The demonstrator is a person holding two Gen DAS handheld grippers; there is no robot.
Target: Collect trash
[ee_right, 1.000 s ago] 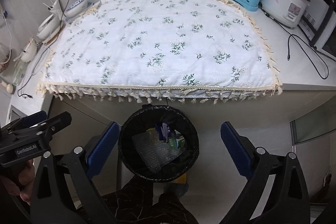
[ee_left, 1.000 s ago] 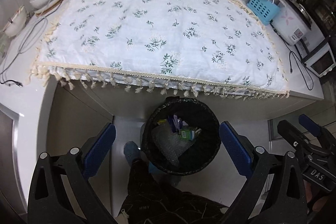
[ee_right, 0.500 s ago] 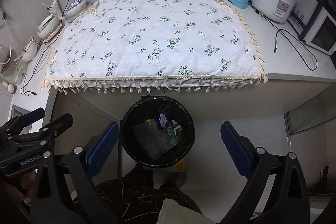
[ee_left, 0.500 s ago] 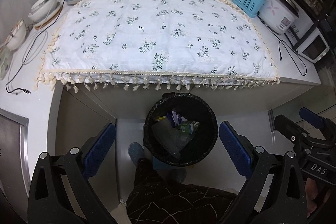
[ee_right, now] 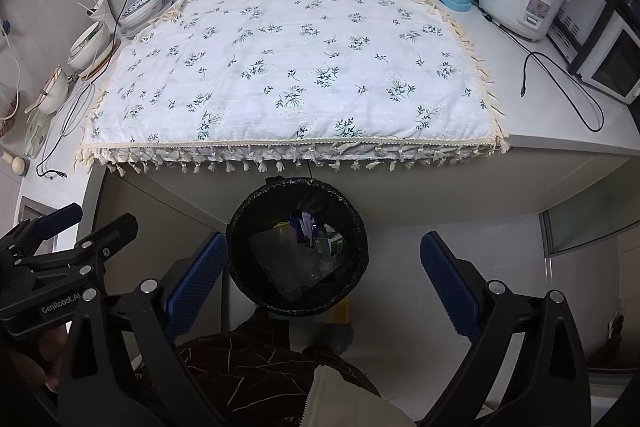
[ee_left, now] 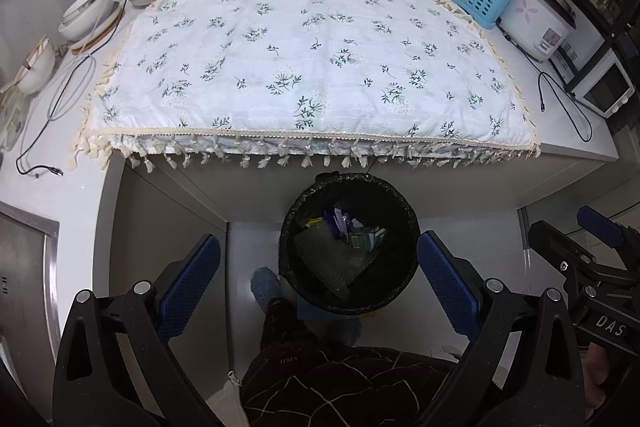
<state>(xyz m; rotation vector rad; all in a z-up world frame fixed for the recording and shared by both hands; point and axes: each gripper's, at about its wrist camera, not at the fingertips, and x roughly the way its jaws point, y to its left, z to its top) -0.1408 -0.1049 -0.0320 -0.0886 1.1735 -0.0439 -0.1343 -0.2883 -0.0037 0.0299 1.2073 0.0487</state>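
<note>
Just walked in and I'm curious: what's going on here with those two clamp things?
A person is holding a two-finger gripper in each hand, collecting trash. Both the left gripper and right gripper are open and empty, held above a black-lined trash bin on the floor in front of the counter. The bin already holds wrappers and plastic. The floral cloth on the counter has no trash on it.
</note>
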